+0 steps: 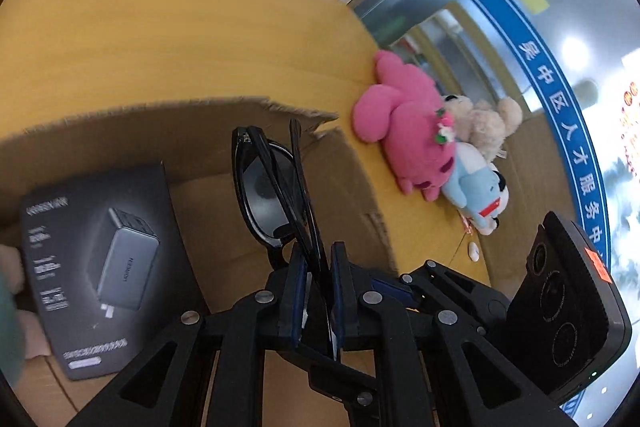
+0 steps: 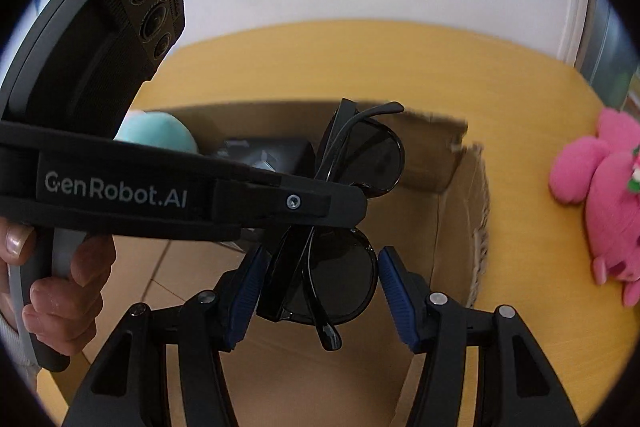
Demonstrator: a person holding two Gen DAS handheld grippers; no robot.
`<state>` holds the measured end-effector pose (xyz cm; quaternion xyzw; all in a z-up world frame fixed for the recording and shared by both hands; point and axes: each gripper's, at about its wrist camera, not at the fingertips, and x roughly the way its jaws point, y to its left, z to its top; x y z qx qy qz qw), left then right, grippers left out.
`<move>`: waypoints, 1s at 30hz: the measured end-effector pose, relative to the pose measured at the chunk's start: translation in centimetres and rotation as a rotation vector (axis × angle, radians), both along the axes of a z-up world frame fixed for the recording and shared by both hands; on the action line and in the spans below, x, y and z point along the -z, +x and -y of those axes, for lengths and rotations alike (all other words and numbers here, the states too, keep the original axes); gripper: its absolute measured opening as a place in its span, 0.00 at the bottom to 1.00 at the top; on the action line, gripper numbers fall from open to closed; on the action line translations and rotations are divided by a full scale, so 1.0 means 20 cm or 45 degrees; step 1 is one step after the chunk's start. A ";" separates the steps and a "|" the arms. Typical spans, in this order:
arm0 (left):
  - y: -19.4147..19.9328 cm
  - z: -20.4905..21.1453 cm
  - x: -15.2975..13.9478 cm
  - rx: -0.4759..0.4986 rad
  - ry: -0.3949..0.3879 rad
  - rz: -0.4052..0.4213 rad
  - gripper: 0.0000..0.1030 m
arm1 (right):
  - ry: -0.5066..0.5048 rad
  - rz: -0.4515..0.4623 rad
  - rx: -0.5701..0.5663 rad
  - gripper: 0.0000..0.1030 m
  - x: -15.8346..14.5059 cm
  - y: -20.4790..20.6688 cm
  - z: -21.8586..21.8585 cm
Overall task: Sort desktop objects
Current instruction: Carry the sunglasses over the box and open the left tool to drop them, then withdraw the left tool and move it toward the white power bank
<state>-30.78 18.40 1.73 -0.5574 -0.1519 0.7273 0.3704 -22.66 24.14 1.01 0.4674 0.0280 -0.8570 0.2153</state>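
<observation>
Black sunglasses (image 1: 264, 187), folded, hang over an open cardboard box (image 1: 348, 179). My left gripper (image 1: 318, 267) is shut on their folded temples, with the lenses sticking out beyond the pads. In the right wrist view the left gripper (image 2: 352, 211) reaches in from the left and holds the sunglasses (image 2: 340, 271). My right gripper (image 2: 320, 279) stands open around the lower lens. Its right pad is clear of the rim; its left pad sits close by the folded temple. The right gripper's body (image 1: 560, 307) shows at lower right in the left wrist view.
Inside the box (image 2: 460, 195) lie a black charger carton (image 1: 100, 267) and a teal plush (image 2: 160, 131). On the yellow table (image 1: 160, 27), right of the box, lie a pink plush (image 1: 400, 123), a beige bear (image 1: 488, 123) and a blue-white plush (image 1: 476, 195). A person's hand (image 2: 68, 291) grips the left handle.
</observation>
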 end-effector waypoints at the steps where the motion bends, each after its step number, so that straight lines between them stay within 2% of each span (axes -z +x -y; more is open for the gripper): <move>1: -0.01 -0.01 0.03 -0.002 -0.007 0.018 0.09 | 0.003 0.019 0.005 0.55 0.02 -0.01 0.00; 5: -0.03 -0.03 0.10 -0.016 -0.044 0.058 0.09 | 0.061 0.096 0.022 0.56 0.10 -0.03 0.00; 9: -0.05 -0.06 0.16 -0.052 -0.075 0.104 0.10 | 0.168 0.100 0.028 0.56 0.13 -0.01 0.02; 14: -0.04 -0.10 0.13 -0.076 -0.197 0.079 0.13 | 0.178 0.077 0.038 0.56 0.14 0.05 0.00; 17: -0.01 -0.08 0.09 -0.087 -0.187 0.059 0.14 | 0.148 0.050 0.042 0.56 0.12 0.11 -0.02; 19: 0.03 -0.05 0.03 -0.088 -0.164 0.016 0.20 | 0.148 0.021 0.048 0.59 0.08 0.17 -0.03; 22: 0.13 0.00 -0.13 -0.103 -0.165 -0.114 0.32 | 0.180 -0.057 0.094 0.67 0.00 0.30 -0.06; 25: 0.34 0.09 -0.37 -0.137 -0.180 -0.348 0.48 | 0.159 -0.180 0.131 0.71 -0.15 0.51 -0.10; 26: 0.41 0.13 -0.44 -0.157 -0.189 -0.419 0.57 | 0.146 -0.238 0.146 0.73 -0.21 0.60 -0.11; 27: 0.49 0.16 -0.51 -0.185 -0.201 -0.501 0.68 | 0.143 -0.286 0.161 0.77 -0.27 0.62 -0.13; 28: 0.58 0.21 -0.58 -0.218 -0.212 -0.585 0.73 | 0.138 -0.339 0.179 0.78 -0.33 0.65 -0.10; 29: 0.68 0.26 -0.65 -0.258 -0.224 -0.671 0.83 | 0.121 -0.392 0.195 0.79 -0.40 0.61 -0.09; 30: 0.78 0.31 -0.70 -0.296 -0.234 -0.740 0.92 | 0.102 -0.423 0.206 0.81 -0.44 0.66 -0.10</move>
